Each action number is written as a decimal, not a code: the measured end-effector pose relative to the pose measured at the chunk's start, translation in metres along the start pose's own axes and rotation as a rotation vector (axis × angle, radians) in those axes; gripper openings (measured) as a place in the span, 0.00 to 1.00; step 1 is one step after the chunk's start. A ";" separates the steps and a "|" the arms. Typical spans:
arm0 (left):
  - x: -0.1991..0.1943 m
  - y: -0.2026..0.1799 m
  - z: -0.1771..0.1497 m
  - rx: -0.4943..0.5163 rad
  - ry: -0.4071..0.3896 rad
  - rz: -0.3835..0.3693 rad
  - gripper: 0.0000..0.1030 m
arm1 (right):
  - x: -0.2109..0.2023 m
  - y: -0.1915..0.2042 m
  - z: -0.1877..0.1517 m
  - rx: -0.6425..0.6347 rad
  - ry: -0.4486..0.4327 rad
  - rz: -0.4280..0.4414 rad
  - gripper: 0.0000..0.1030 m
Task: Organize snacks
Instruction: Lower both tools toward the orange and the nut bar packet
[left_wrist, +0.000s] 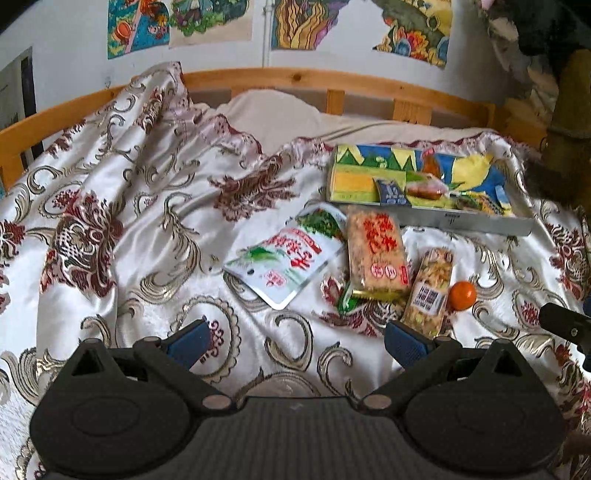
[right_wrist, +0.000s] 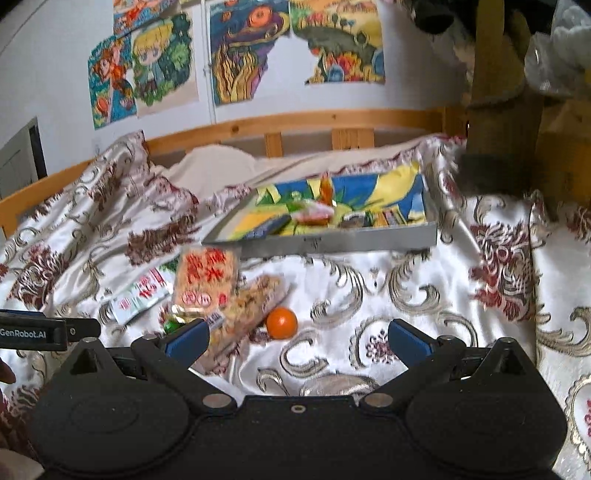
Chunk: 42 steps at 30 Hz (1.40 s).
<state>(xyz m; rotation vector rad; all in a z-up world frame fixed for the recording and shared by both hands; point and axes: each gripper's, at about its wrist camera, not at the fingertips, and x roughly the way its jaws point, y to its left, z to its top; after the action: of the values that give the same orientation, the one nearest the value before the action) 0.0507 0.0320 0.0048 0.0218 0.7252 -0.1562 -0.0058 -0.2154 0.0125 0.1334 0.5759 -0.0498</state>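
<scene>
Both blue-padded tools sit wide open and hold nothing: the left hand-held gripper (left_wrist: 297, 341) and the right hand-held gripper (right_wrist: 298, 339) hover over the patterned bedspread (left_wrist: 122, 206). Just ahead lie the loose snacks: a white and green pouch (left_wrist: 284, 264), a red-lettered rice cracker pack (left_wrist: 376, 254) touching a nut bar (left_wrist: 428, 291), and an orange (left_wrist: 461, 295) just beside that bar. Farther back a grey tray (right_wrist: 332, 242) with a colourful lining already carries several small packets.

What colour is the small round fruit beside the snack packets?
Orange; it shows best in the right wrist view.
</scene>
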 end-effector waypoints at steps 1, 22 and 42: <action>0.001 0.000 -0.001 0.001 0.006 0.000 0.99 | 0.002 -0.001 -0.001 0.003 0.009 -0.002 0.99; 0.011 -0.004 -0.006 -0.003 0.046 -0.018 0.99 | 0.021 -0.011 -0.012 0.043 0.088 -0.024 0.99; 0.060 -0.038 0.013 -0.034 -0.015 -0.208 0.99 | 0.041 -0.023 -0.022 0.016 0.110 -0.087 0.99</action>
<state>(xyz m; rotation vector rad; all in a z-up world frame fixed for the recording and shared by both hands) 0.0974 -0.0149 -0.0242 -0.0872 0.7144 -0.3420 0.0153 -0.2355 -0.0307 0.1271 0.6911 -0.1317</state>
